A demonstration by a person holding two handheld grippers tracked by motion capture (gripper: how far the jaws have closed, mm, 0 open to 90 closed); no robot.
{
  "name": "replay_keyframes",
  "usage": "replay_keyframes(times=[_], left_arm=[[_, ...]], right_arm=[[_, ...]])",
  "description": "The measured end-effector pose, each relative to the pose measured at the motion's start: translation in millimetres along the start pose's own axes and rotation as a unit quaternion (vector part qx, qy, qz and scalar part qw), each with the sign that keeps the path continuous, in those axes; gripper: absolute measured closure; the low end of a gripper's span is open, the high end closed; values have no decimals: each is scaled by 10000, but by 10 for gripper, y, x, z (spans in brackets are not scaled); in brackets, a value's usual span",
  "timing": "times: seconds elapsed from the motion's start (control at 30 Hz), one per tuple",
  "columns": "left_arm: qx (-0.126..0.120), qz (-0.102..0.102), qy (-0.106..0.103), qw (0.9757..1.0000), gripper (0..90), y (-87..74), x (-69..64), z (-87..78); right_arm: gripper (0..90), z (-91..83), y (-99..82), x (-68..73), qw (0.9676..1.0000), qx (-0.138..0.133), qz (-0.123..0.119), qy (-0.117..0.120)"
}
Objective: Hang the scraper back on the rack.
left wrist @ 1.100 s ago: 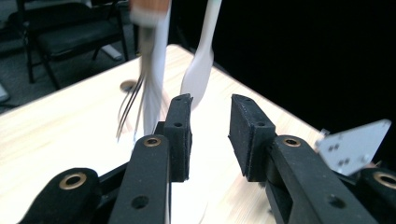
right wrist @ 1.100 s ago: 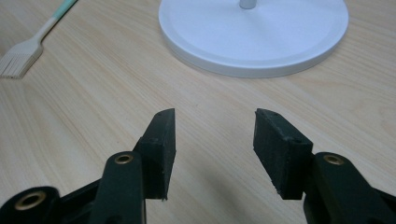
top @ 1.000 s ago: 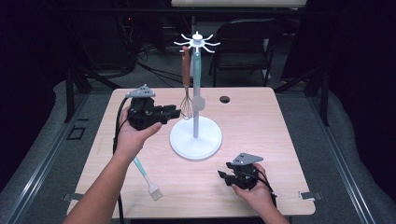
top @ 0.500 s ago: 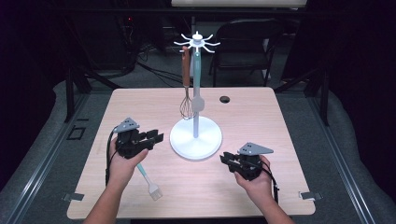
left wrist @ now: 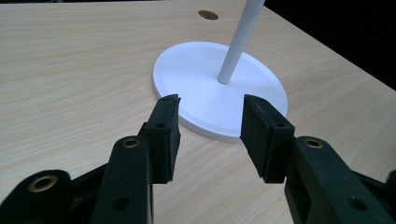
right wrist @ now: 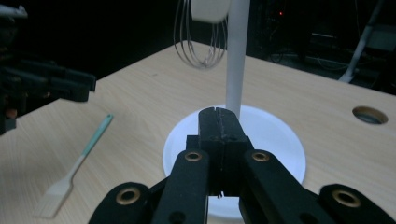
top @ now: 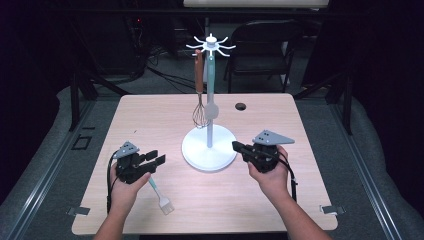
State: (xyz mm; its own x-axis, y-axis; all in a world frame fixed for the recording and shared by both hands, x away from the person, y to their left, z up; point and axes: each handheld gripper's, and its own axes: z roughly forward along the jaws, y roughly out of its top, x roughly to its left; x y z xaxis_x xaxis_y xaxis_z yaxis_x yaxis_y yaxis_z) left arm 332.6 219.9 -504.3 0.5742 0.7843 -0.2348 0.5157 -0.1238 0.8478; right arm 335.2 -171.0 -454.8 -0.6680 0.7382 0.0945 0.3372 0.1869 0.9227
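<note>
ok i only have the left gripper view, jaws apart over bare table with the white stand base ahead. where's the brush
Observer: The pastry brush lies flat on the table just below the left gripper in the high view, teal handle under that hand, bristles toward the near edge.
Operator: is it between my jaws
Observer: No. The left jaws have just been opening, with nothing between them.
Operator: anything hanging on the stand
Observer: A whisk with a brown handle hangs from a hook on the utensil stand, beside the pole.
Operator: and the right gripper
Observer: The right gripper is shut on nothing, pointing at the pole.
</note>
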Motion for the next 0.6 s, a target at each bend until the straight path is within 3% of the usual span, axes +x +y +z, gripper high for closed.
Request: replay_keyframes(times=[0.33,0.6], left_arm=[[30,-10,-57,10000,565,-38,-1,27],[15,0,-105,9999,565,-35,-21,19]], right_arm=[[900,44,653,30,9987,-437,-249,-15],[900,-7,1212,27,9960,-747,-446,-186]])
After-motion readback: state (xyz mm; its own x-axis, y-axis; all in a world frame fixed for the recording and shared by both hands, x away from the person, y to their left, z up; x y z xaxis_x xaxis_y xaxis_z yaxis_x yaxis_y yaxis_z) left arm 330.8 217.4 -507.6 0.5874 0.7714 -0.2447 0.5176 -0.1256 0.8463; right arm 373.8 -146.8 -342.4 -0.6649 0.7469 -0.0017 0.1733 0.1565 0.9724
